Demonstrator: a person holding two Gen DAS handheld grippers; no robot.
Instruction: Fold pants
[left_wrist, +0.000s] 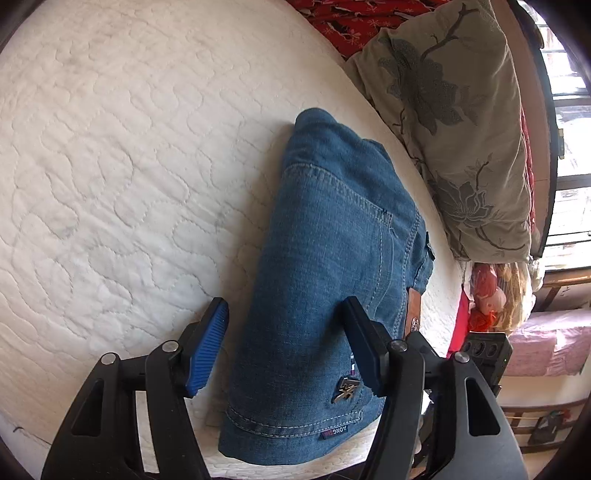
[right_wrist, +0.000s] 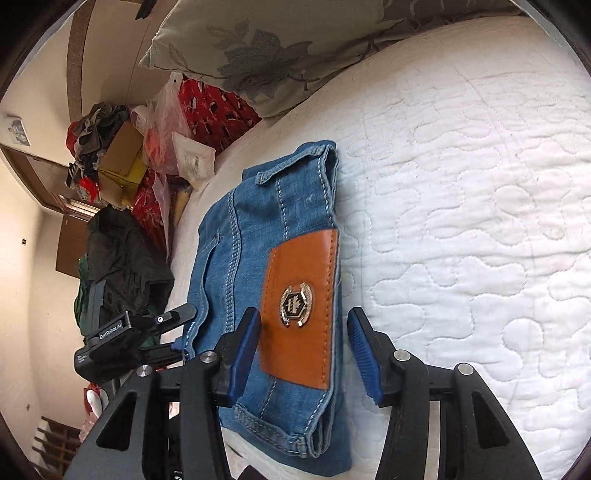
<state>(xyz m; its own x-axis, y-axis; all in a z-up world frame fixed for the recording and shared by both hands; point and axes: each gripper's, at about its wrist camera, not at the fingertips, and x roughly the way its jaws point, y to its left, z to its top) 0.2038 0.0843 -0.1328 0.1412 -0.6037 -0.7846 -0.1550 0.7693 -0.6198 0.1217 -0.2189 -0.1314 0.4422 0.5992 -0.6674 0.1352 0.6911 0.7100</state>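
Note:
The blue jeans (left_wrist: 332, 258) lie folded into a compact stack on the white quilted mattress (left_wrist: 110, 184). In the right wrist view the jeans (right_wrist: 236, 258) show the waistband with a brown leather patch (right_wrist: 299, 306). My left gripper (left_wrist: 286, 325) is open, its jaws spread over the near end of the stack, holding nothing. My right gripper (right_wrist: 304, 332) is open, its jaws spread on either side of the leather patch, holding nothing. The other gripper's body (right_wrist: 122, 339) shows at the left of the right wrist view.
A floral pillow (left_wrist: 454, 122) lies beside the jeans at the mattress edge, also in the right wrist view (right_wrist: 266, 55). Red patterned fabric (left_wrist: 354, 22) lies beyond it. Boxes and bags (right_wrist: 140, 155) and a dark bag (right_wrist: 122, 254) are piled off the bed.

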